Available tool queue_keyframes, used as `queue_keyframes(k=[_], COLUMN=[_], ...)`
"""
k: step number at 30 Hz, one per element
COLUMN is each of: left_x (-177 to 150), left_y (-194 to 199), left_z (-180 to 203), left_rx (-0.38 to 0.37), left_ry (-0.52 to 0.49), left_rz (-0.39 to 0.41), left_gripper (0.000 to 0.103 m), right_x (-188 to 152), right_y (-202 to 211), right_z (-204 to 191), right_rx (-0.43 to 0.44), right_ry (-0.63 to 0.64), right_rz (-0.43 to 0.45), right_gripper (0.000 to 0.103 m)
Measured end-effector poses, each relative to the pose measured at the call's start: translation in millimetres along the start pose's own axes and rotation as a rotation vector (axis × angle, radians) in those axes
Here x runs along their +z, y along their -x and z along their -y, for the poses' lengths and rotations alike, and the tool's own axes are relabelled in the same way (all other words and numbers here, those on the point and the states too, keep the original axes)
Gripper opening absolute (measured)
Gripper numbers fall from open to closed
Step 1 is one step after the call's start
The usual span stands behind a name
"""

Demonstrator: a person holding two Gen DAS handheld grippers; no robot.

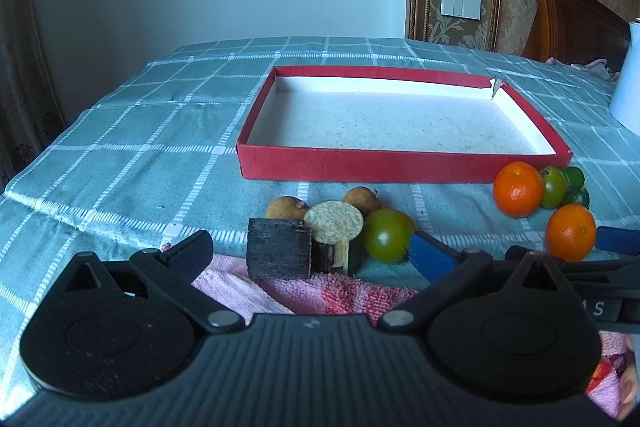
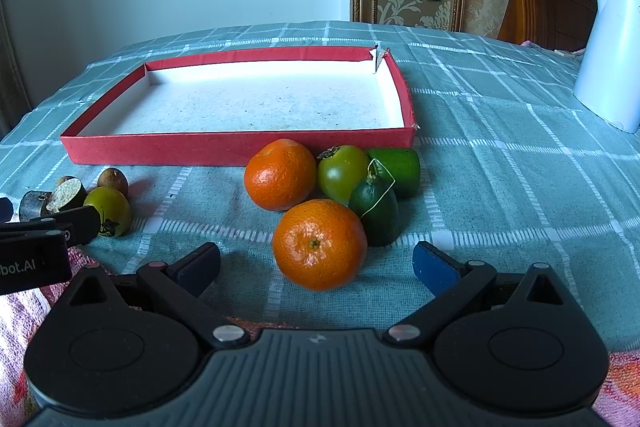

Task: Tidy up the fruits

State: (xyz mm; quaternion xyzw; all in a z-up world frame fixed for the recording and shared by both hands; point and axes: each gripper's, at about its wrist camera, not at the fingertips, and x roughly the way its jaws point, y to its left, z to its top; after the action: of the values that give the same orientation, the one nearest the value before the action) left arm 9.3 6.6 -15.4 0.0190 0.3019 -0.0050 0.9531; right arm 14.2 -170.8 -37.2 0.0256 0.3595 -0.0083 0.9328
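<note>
While your left hand-held gripper (image 1: 312,255) sits spread wide and released over the pink towel (image 1: 320,293), its fingers flank a dark wooden block (image 1: 278,247) and a cut cork-faced piece (image 1: 334,223), touching neither. Your right hand-held gripper (image 2: 316,263) is released too, jaws wide, with the nearest orange (image 2: 319,243) right between the fingertips, no contact showing. Behind it, a second orange (image 2: 280,174), a green tomato (image 2: 342,173), a dark lime (image 2: 374,215) and a green piece (image 2: 396,165) crowd together just off the red tray's (image 2: 240,147) front right corner. Over on the left another green tomato (image 1: 387,235) and two brown fruits (image 1: 362,199) lie close before the tray's near wall. You've got bare checked cloth (image 2: 500,187) to the right, up to the white kettle (image 2: 608,55).
</note>
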Motion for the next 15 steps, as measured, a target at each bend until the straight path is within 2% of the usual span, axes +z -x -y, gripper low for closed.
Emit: queue_keyframes(k=[15], left_x=[0.8], left_y=[-2.5], left_z=[1.0], left_rx=[-0.012], left_ry=[-0.004], left_rz=[0.0], left_gripper=[0.103], right_x=[-0.1], right_y=[-1.2], right_z=[0.2], right_rx=[-0.005], right_ry=[0.0], right_rz=[0.002], right_gripper=[0.103])
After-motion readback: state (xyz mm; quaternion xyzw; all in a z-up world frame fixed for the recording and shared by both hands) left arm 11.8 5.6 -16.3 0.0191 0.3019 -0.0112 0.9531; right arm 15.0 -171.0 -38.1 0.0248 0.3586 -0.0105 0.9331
